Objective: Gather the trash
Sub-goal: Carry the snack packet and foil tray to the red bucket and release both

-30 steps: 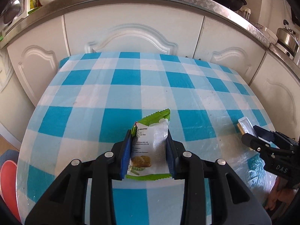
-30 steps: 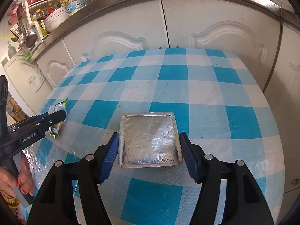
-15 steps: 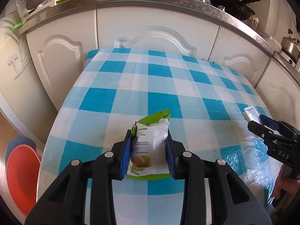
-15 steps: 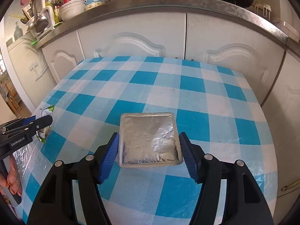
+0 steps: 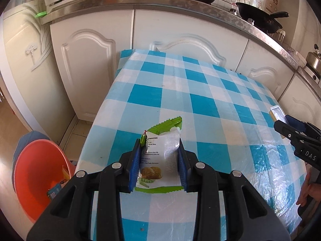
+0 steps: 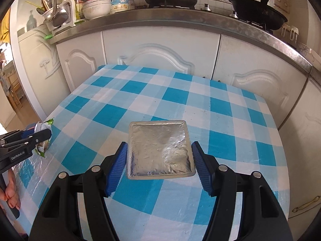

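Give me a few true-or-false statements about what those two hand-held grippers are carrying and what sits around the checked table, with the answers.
1. The left hand-held gripper grips a green and white snack wrapper. True.
2. The right hand-held gripper holds a glass bottle. False: a flat silver foil packet sits between its blue pads.
3. An orange basin stands on the floor left of the table. True.
4. The basin is empty. False: some packaging already lies inside.
5. A red cloth covers the table. False: it is blue and white checked.
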Demonstrator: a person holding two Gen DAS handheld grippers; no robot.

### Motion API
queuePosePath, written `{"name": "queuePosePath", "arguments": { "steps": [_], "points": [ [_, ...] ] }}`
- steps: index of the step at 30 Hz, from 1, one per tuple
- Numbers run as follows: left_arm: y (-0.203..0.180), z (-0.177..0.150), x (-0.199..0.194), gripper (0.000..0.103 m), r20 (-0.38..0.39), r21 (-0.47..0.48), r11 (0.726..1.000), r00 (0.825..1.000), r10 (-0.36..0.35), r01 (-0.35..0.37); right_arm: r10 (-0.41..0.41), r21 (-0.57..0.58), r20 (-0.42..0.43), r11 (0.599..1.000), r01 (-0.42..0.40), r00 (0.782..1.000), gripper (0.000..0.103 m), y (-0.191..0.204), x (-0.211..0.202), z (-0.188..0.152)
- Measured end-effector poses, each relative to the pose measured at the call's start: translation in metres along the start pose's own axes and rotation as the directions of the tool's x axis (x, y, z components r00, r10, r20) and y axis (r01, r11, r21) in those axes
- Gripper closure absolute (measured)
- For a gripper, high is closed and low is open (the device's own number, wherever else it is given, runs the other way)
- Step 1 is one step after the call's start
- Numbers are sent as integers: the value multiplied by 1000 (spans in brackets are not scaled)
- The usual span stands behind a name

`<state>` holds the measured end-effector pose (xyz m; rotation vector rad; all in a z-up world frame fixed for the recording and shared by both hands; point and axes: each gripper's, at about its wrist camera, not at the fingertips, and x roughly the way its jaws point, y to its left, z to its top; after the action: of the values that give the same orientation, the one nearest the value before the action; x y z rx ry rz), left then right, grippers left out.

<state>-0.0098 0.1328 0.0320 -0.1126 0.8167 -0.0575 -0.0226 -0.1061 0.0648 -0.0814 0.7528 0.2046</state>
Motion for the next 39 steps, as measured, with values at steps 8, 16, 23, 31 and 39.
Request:
{"name": "queuePosePath", "arguments": {
  "steps": [8, 16, 23, 31, 39],
  "points": [
    [25, -12, -19, 68, 16, -36, 999, 1000, 12, -12, -5, -59, 11, 998, 6, 1000, 38, 34, -8, 0],
    [59, -24, -39, 68, 30, -82, 996, 999, 43, -40, 3, -118, 12, 993, -1, 1000, 38, 70, -12, 0],
    [93, -37, -54, 68, 32, -132, 989, 997, 76, -71, 20, -179, 10, 984, -18, 1000, 38, 105, -14, 0],
    [131, -50, -70, 68, 44, -192, 976, 993, 112, -101, 60, -249, 9, 967, -56, 998, 38, 152, -16, 3],
    [169, -63, -84, 68, 50, -255, 958, 988, 146, -128, 125, -327, -9, 937, -121, 992, 38, 209, -11, 5]
  ]
}}
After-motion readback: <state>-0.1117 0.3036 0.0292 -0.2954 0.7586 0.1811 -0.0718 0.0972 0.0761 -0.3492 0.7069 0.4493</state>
